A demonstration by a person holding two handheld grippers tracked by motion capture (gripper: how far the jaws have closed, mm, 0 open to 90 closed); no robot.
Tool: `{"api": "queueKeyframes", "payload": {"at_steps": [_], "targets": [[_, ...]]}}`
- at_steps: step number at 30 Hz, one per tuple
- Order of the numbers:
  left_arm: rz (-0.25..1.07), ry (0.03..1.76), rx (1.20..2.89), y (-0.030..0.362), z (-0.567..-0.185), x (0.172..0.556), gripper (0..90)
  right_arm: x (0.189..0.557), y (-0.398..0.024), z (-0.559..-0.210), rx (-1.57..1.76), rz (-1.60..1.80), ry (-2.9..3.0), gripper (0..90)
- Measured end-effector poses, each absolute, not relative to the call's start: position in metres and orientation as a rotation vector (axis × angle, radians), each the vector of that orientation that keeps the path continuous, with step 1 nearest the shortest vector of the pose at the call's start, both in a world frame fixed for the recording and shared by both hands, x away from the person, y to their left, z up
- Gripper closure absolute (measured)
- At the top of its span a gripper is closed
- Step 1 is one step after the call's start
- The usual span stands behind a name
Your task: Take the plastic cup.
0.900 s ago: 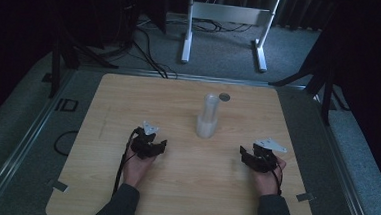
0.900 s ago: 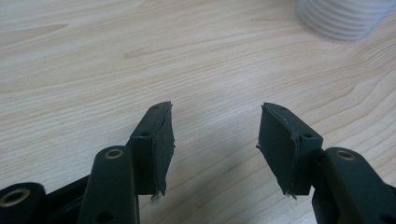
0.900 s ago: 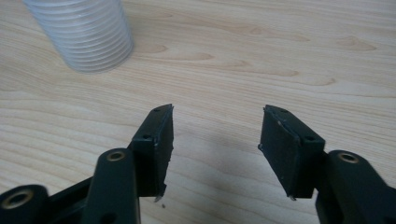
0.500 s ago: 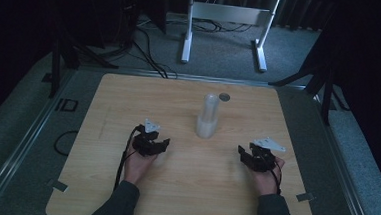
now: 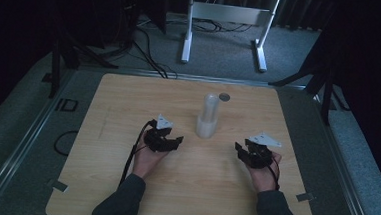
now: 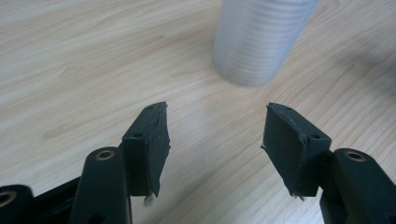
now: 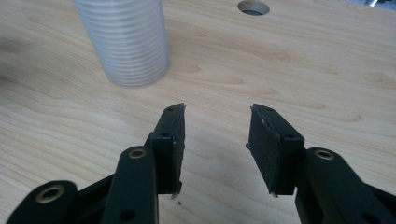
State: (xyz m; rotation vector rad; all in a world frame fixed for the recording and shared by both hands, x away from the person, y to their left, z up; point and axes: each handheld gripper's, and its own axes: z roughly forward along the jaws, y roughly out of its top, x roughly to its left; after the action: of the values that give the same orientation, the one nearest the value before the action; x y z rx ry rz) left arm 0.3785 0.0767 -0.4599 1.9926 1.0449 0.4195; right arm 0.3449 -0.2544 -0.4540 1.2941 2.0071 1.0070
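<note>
Left hand-held gripper jaws apart, cup stack just ahead; seemingly untouched

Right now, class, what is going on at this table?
A person holds a black two-jaw tool in each hand over a light wooden table. The left tool and the right tool sit on either side of a tall stack of clear ribbed plastic cups, both pointing toward it. In the gripper views each tool's jaws stand apart with nothing between them. The stack stands upright, untouched.
</note>
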Motion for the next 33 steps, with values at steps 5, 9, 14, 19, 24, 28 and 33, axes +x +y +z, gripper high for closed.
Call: {"api": "queueKeyframes", "payload": {"at_steps": [5,9,14,19,24,28,33], "targets": [[0.394,0.994,1.967,0.069,-0.454,0.386,38.5,0.35,-0.253,-0.449,1.288,1.025,2.021,58.7],[0.389,0.988,1.952,0.063,-0.452,0.39,37.0,0.356,-0.252,-0.443,1.323,1.033,2.024,58.4],[0.402,0.981,1.945,0.054,-0.452,0.394,37.1,0.359,-0.251,-0.442,1.332,1.028,2.026,58.4],[0.429,0.963,1.934,0.052,-0.449,0.396,37.4,0.362,-0.25,-0.438,1.319,1.046,2.033,56.0],[0.434,0.922,1.941,0.048,-0.449,0.4,36.9,0.366,-0.247,-0.432,1.303,1.056,2.041,53.1],[0.427,0.897,1.948,0.044,-0.45,0.402,34.2,0.37,-0.241,-0.425,1.287,1.083,2.052,49.4],[0.435,0.871,1.956,0.037,-0.449,0.405,27.7,0.374,-0.235,-0.417,1.248,1.094,2.061,44.9]]}}
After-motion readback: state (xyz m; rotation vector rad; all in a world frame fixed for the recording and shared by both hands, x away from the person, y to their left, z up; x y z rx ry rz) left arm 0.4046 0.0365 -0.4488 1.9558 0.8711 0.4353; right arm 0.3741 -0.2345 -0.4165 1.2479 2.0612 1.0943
